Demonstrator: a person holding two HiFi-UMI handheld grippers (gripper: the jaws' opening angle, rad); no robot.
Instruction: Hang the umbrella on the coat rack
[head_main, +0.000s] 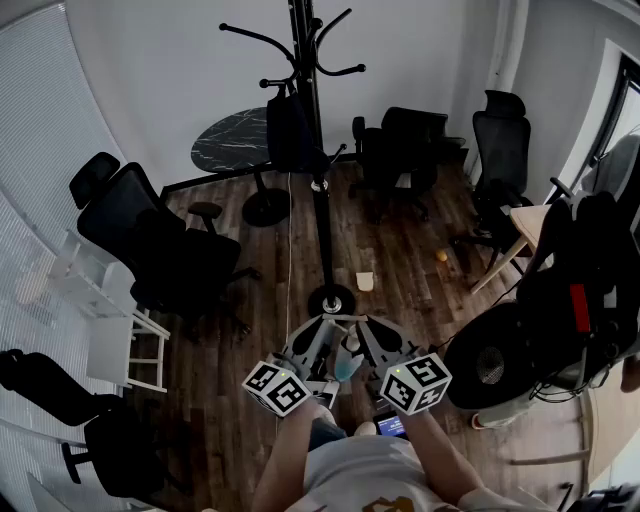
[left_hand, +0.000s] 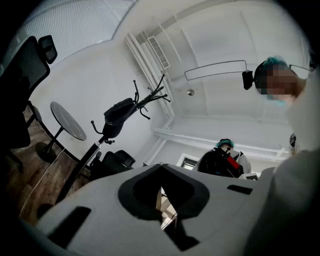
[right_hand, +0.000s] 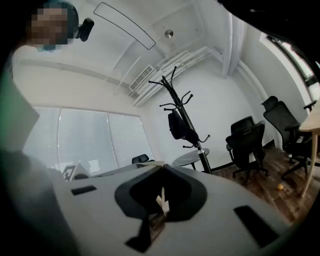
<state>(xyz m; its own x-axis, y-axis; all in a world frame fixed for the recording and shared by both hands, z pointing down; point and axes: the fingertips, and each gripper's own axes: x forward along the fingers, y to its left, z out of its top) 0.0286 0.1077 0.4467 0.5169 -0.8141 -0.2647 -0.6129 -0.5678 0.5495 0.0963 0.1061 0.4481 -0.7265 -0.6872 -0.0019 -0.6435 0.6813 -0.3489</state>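
The black coat rack (head_main: 318, 190) stands on the wooden floor straight ahead, its round base (head_main: 331, 300) just beyond my grippers. A dark folded bundle that looks like the umbrella (head_main: 289, 130) hangs from a side hook on the rack's left; it also shows as the umbrella (left_hand: 118, 118) and the umbrella (right_hand: 178, 126). My left gripper (head_main: 318, 336) and right gripper (head_main: 372, 336) are held side by side close to my body, well short of the rack. Both have their jaws together with nothing between them, the left gripper (left_hand: 161, 169) and the right gripper (right_hand: 162, 168) alike.
Black office chairs stand at left (head_main: 165, 240), back (head_main: 405, 150) and back right (head_main: 500, 140). A round dark table (head_main: 235, 140) is behind the rack. A small cup (head_main: 365, 282) and an orange ball (head_main: 441, 256) lie on the floor. White stool (head_main: 125, 350) at left; a wooden table (head_main: 535, 225) at right.
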